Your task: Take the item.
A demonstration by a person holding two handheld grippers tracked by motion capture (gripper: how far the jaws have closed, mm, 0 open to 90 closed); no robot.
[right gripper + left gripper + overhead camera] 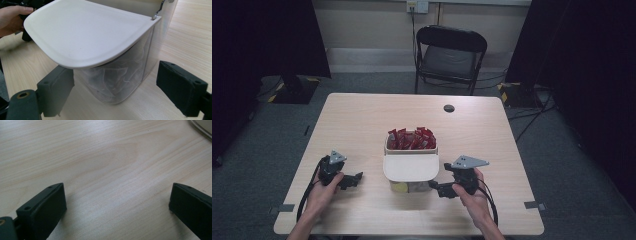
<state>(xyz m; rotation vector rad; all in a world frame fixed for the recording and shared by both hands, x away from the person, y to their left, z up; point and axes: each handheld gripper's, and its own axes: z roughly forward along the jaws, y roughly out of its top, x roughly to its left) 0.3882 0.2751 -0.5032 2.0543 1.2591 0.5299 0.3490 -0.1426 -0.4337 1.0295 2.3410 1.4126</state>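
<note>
From the high view, a light wooden rectangular worktop carries a two-part container near its middle: the far compartment is open and packed with upright red sachets, and the near compartment is covered by a white rounded plastic lid. A small dark round hole sits near the worktop's far edge. The left tool, black with a grey three-cornered plate on top, rests on the worktop to the left of the container, apart from it, held in the person's left hand. The right tool, of the same build, is held in the right hand, its tips just beside the near compartment's lower right side. Beyond the worktop stands a black folding chair on grey carpet.

In the left gripper view, the left tool has its two black jaws spread wide over bare wood grain, with nothing between them. A pale curved edge of the container shows at the top right corner.

In the right gripper view, the right tool is also spread wide, its jaws standing either side of the near compartment's clear plastic wall without touching it. Crumpled translucent packets show through that wall, under the overhanging white lid. The left hand appears at the upper left.
</note>
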